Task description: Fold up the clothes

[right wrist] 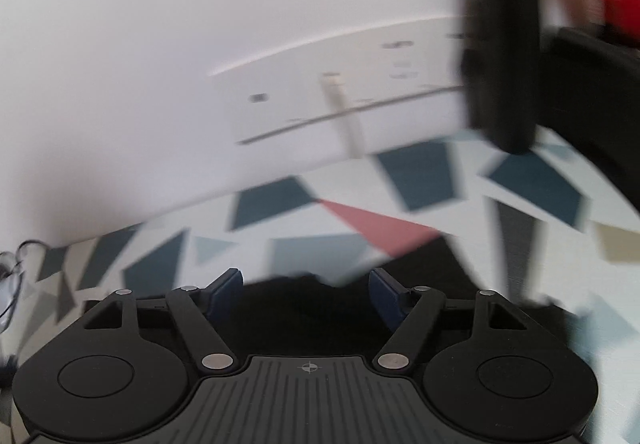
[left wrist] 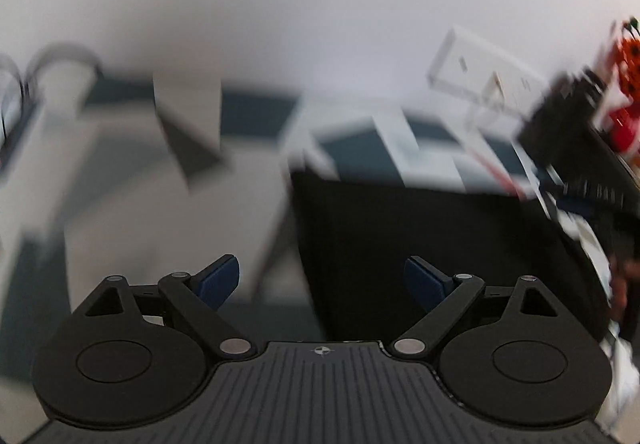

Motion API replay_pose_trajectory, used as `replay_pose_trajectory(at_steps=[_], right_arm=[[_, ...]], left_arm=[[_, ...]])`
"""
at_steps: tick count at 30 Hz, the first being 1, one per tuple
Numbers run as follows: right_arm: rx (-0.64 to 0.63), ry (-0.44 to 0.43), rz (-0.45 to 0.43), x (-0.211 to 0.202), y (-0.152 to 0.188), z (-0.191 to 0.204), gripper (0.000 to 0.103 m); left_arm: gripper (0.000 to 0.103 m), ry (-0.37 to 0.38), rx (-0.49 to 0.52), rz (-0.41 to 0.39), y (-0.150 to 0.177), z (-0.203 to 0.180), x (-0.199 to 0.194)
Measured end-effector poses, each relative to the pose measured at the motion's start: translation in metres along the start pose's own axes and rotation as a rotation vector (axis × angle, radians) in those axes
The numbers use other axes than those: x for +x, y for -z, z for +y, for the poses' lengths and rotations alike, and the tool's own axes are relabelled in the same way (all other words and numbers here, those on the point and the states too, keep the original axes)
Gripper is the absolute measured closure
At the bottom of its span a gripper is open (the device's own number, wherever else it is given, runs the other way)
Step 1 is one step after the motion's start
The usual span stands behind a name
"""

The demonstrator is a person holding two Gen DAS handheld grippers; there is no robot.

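A black garment (left wrist: 420, 252) lies flat on the patterned cloth, filling the middle and right of the left wrist view, which is blurred by motion. My left gripper (left wrist: 322, 280) stands open above the garment's near left edge, nothing between its blue pads (left wrist: 220, 278). In the right wrist view, also blurred, the black garment (right wrist: 304, 308) shows as a dark bunched edge right under my right gripper (right wrist: 306, 294). That gripper is open too, with its blue pads (right wrist: 386, 294) apart over the fabric and not closed on it.
A tablecloth (right wrist: 420, 175) with blue, grey and pink shapes covers the table. A tall black bottle (right wrist: 500, 43) stands at the back right, near a hand and red items. A white wall outlet panel (right wrist: 340, 91) sits behind. Another black object (left wrist: 564, 111) lies at the right.
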State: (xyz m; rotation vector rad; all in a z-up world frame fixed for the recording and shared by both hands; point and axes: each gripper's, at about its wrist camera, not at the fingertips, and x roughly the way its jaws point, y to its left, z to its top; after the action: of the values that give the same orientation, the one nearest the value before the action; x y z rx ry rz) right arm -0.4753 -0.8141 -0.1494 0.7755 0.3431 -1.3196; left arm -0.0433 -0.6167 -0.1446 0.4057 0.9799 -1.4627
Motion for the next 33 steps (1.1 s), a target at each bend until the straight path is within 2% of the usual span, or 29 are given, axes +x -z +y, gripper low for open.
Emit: replay_pose_trajectory(at_steps=[2,5,8,9,10,11,12,13,15,16,18,24,25,26,27,28,29,33], right_arm=[[0.053,0.051,-0.010,-0.022,0.009,-0.027,0.036],[0.084,0.138,-0.004,-0.050,0.024,-0.062,0.037],[0.094,0.193,0.038,-0.060,0.037,-0.087,0.038],[0.098,0.209,0.050,-0.061,0.040,-0.093,0.038],[0.090,0.222,0.056,-0.063,0.044,-0.096,0.038],[0.077,0.233,0.061,-0.064,0.048,-0.098,0.038],[0.064,0.245,0.065,-0.066,0.052,-0.100,0.038],[0.068,0.236,0.082,-0.066,0.057,-0.102,0.038],[0.089,0.201,0.127,-0.064,0.068,-0.106,0.064],[0.100,0.183,0.149,-0.064,0.073,-0.108,0.081],[0.095,0.159,0.152,-0.072,0.079,-0.108,0.089],[0.141,0.091,0.232,-0.110,0.109,-0.105,0.089],[0.138,0.092,0.249,-0.115,0.112,-0.104,0.085],[0.129,0.101,0.259,-0.119,0.111,-0.101,0.077],[0.118,0.109,0.250,-0.124,0.105,-0.099,0.073],[0.105,0.108,0.218,-0.129,0.098,-0.096,0.067],[0.090,0.101,0.173,-0.133,0.087,-0.094,0.066],[0.090,0.057,0.054,-0.127,0.050,-0.097,0.064]], left_arm=[[0.012,0.031,-0.035,0.065,0.023,0.000,-0.003],[0.012,0.051,-0.066,0.121,0.051,-0.006,-0.006],[0.012,0.029,-0.047,0.106,0.065,-0.017,-0.008],[0.016,0.019,-0.032,0.103,0.066,-0.021,-0.007],[0.023,0.009,-0.023,0.094,0.066,-0.023,-0.007],[0.051,-0.001,-0.015,0.085,0.065,-0.025,-0.006],[0.085,-0.003,-0.016,0.092,0.065,-0.025,-0.005],[0.088,-0.012,-0.003,0.097,0.065,-0.026,-0.006],[0.090,-0.036,0.027,0.105,0.065,-0.028,-0.009],[0.090,-0.048,0.042,0.109,0.066,-0.029,-0.010],[0.092,-0.071,0.072,0.117,0.066,-0.032,-0.013],[0.090,-0.127,0.057,0.145,0.081,-0.018,-0.033],[0.086,-0.140,0.054,0.148,0.084,-0.017,-0.037],[0.078,-0.155,0.051,0.150,0.086,-0.016,-0.040],[0.063,-0.179,0.058,0.149,0.087,-0.018,-0.042],[0.057,-0.206,0.067,0.148,0.088,-0.020,-0.045],[0.052,-0.220,0.081,0.132,0.088,-0.023,-0.048],[0.052,-0.194,0.107,0.050,0.077,-0.035,-0.056]])
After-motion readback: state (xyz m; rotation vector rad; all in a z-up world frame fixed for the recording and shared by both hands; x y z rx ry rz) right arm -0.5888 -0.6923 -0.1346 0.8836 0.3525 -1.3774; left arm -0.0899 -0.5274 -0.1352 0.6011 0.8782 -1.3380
